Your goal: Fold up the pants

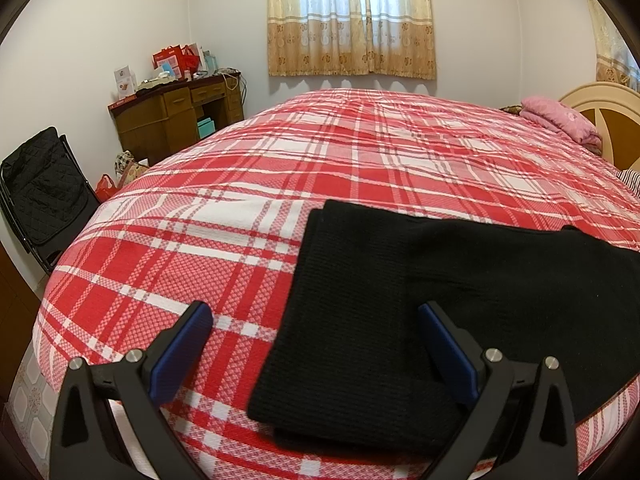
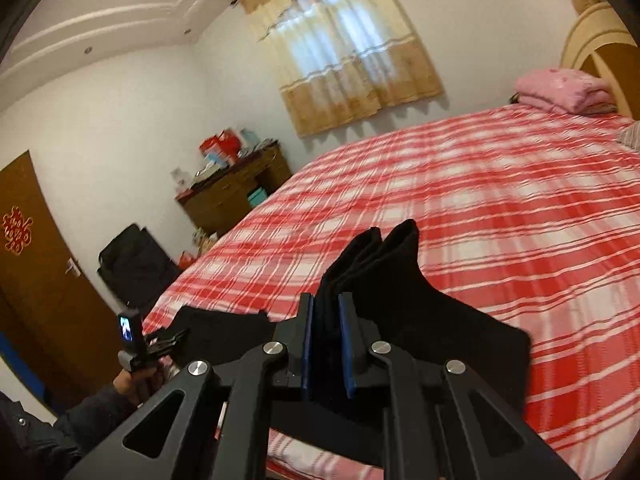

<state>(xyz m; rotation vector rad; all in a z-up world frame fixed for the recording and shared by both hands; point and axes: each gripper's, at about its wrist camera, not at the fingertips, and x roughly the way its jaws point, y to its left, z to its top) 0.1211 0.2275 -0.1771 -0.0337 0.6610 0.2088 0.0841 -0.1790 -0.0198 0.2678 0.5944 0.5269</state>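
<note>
The black pants (image 1: 400, 300) lie folded lengthwise on the red plaid bedspread (image 1: 240, 208), near the front edge. My left gripper (image 1: 316, 316) is open and empty, its blue pads just above the pants' near left end. My right gripper (image 2: 326, 304) is shut on a bunched end of the black pants (image 2: 400, 292), lifting it off the bed so the cloth stands up above the jaws. The left gripper (image 2: 160, 340) also shows in the right wrist view, low at the left, by the flat part of the pants.
A folded pink quilt (image 1: 560, 118) lies by the headboard (image 1: 604, 116) at the far right. A brown desk (image 1: 176, 116) with bags and a black folding chair (image 1: 44, 192) stand left of the bed. A curtained window (image 1: 350, 20) is behind.
</note>
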